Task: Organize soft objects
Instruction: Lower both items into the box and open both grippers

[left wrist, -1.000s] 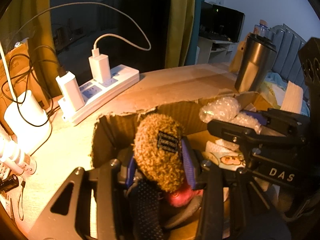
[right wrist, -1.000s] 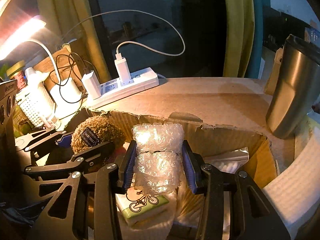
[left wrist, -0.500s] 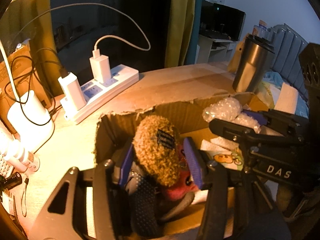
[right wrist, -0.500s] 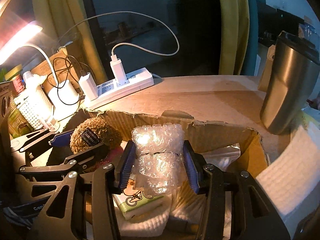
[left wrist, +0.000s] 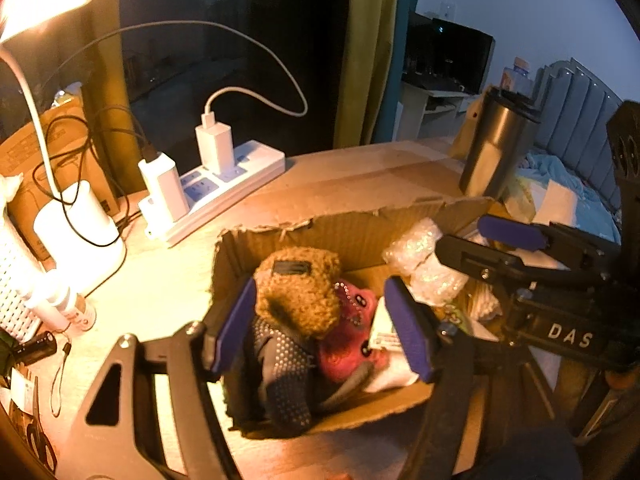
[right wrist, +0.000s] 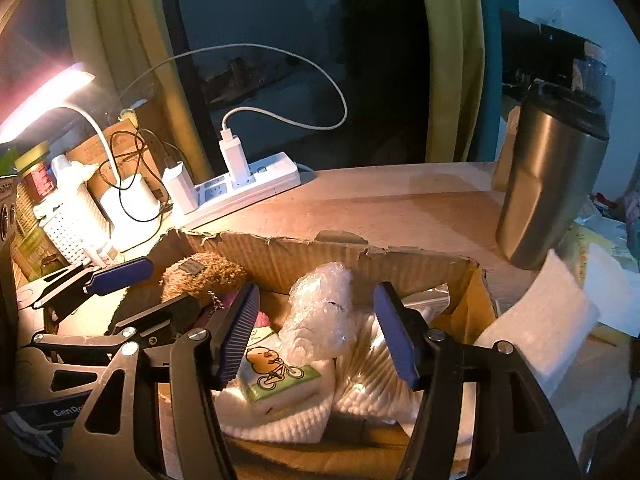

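Both sets of tongs hang wide apart and hold nothing over the torn brown cardboard box (left wrist: 280,236) on the bench — left tongs (left wrist: 320,324) flank the curly brown plush toy (left wrist: 300,292), right tongs (right wrist: 316,336) flank the clear bubble-wrap wad (right wrist: 320,312). Both soft things lie inside the box, so the placing step looks finished — next, I judge, lift clear and seek another soft item.

Brown curly plush (left wrist: 298,294) and bubble wrap roll (right wrist: 320,312) lie inside the torn cardboard box (right wrist: 336,252)

Both grippers are black plastic frames with silver screws and ribbed blue pads (right wrist: 240,336); the right gripper (left wrist: 506,248) bears white "DAS" lettering.
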The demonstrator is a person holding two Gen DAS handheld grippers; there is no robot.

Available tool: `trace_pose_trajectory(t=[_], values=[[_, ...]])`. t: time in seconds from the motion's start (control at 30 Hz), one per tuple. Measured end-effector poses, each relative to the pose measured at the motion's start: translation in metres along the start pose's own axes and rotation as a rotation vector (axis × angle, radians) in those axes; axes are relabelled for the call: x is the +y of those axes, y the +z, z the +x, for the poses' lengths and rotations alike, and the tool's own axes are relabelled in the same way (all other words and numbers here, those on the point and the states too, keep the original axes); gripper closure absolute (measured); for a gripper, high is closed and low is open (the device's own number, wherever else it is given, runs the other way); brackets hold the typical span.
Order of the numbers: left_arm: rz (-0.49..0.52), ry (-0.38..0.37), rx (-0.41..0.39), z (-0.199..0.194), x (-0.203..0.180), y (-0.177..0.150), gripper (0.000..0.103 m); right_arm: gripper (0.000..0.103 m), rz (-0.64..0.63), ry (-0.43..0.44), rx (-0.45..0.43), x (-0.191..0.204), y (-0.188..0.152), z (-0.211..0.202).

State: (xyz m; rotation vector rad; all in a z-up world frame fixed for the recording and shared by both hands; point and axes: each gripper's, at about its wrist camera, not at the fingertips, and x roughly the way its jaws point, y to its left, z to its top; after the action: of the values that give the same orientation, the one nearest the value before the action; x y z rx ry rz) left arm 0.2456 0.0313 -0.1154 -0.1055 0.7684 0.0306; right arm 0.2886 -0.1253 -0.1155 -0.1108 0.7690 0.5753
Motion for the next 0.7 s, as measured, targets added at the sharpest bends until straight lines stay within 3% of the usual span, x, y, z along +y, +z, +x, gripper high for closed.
trace_pose_trajectory(t=[0.7], values=[[-0.019, -0.007, -0.119, -0.075, -0.004, -0.004, 0.035, 0.040, -0.043, -0.040, -0.097, 0.028, -0.003, -0.071]])
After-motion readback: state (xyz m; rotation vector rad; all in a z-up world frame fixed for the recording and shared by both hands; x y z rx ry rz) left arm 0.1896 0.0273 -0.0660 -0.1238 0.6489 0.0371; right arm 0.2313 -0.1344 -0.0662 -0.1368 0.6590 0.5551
